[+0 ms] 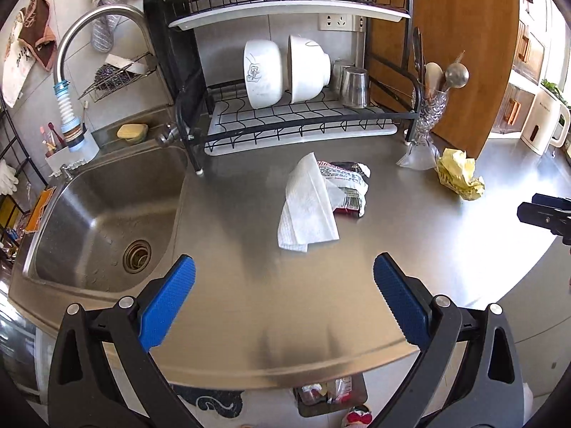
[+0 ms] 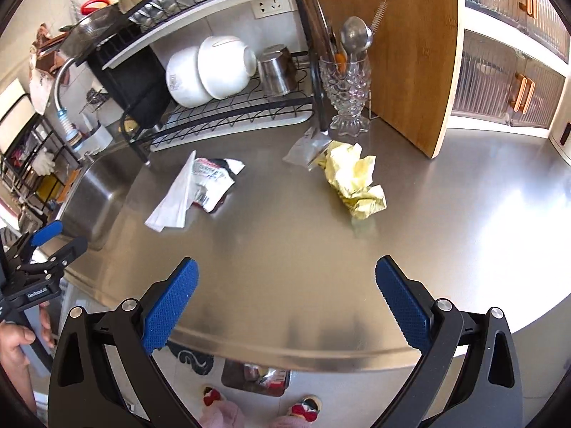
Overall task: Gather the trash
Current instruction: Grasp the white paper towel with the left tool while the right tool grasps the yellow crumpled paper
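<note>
A white paper towel point(image 1: 307, 207) lies on the steel counter point(image 1: 249, 303), partly over a red, black and white snack wrapper point(image 1: 348, 187). A crumpled yellow paper point(image 1: 460, 174) lies to the right, next to a clear plastic bag point(image 1: 417, 158). My left gripper point(image 1: 283, 267) is open and empty, just short of the towel. In the right wrist view the towel point(image 2: 175, 196), wrapper point(image 2: 214, 182), yellow paper point(image 2: 357, 182) and clear bag point(image 2: 303, 149) show. My right gripper point(image 2: 285, 267) is open and empty, short of the yellow paper.
A sink point(image 1: 103, 214) is on the left. A black dish rack point(image 1: 296, 117) with bowls and cups stands behind the trash. A glass utensil holder point(image 2: 344, 85) and a wooden board point(image 2: 392, 50) stand at the back right. A bin point(image 2: 255, 378) with trash sits on the floor below the counter edge.
</note>
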The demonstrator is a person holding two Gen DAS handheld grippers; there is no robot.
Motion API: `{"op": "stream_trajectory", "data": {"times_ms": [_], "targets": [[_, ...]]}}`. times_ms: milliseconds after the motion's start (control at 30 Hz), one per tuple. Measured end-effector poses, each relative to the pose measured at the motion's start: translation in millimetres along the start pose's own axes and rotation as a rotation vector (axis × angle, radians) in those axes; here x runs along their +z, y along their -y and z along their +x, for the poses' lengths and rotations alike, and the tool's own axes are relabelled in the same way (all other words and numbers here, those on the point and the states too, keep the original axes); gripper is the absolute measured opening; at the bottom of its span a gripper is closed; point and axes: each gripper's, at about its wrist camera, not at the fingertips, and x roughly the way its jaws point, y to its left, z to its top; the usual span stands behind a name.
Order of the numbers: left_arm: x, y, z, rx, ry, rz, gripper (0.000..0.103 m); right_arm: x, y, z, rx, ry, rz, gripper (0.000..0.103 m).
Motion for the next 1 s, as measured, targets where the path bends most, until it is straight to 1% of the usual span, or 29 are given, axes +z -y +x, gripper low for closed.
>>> {"op": "stream_trajectory", "data": {"times_ms": [133,267,400,567,667,700,733,767,800,833,900,933,967,1000], "targets": [[15.0,1.7,36.6,-0.036,-0.031,-0.004,0.095,17.5,19.0,29.1,-0.041,-0.011,0.017,0.100],[22.3,0.6,73.5,-0.062,-0.071,-0.016,0.095,28.2,36.9,55.8,-0.069,-0.036,0.033,0.100],[23.5,-1.4,108.6,-0.058,-0.118,-0.023,0.094,34.6,51.4,76.0,-0.074,-0.054,0.049,0.100],[22.5,-0.4,141.3,-0.086,-0.169,-0.024,0.087,44.2,55.4,93.3,-0.070,-0.055,0.042,0.099],[23.2,-1.1,153.7,-0.108,-0.191,-0.043,0.080,48.2,52.3,102.5,-0.072,-0.060,0.021,0.096],[22.9,-1.3,157.3,-0.116,-0.200,-0.049,0.076,49.2,50.7,105.7,-0.072,-0.064,0.013,0.093],[22.2,-1.2,160.5,-0.117,-0.207,-0.050,0.072,50.1,49.1,108.8,-0.071,-0.070,0.005,0.092],[21.5,-0.8,163.6,-0.121,-0.215,-0.048,0.069,50.8,48.2,111.5,-0.071,-0.073,-0.001,0.092],[21.0,-0.4,166.5,-0.125,-0.223,-0.048,0.065,51.3,47.2,114.0,-0.072,-0.077,-0.006,0.088],[20.7,0.1,167.8,-0.125,-0.221,-0.047,0.063,51.5,46.7,117.1,-0.073,-0.087,-0.011,0.083],[21.0,0.7,168.0,-0.128,-0.216,-0.041,0.059,50.9,45.9,122.9,-0.062,-0.110,-0.016,0.077],[21.2,0.7,167.7,-0.129,-0.215,-0.041,0.052,50.2,45.1,124.8,-0.062,-0.117,-0.019,0.070],[21.4,0.8,167.6,-0.127,-0.214,-0.038,0.048,49.3,44.0,126.7,-0.061,-0.125,-0.026,0.065],[21.7,0.0,168.1,-0.126,-0.214,-0.037,0.039,48.1,43.1,128.5,-0.057,-0.134,-0.031,0.056]]}}
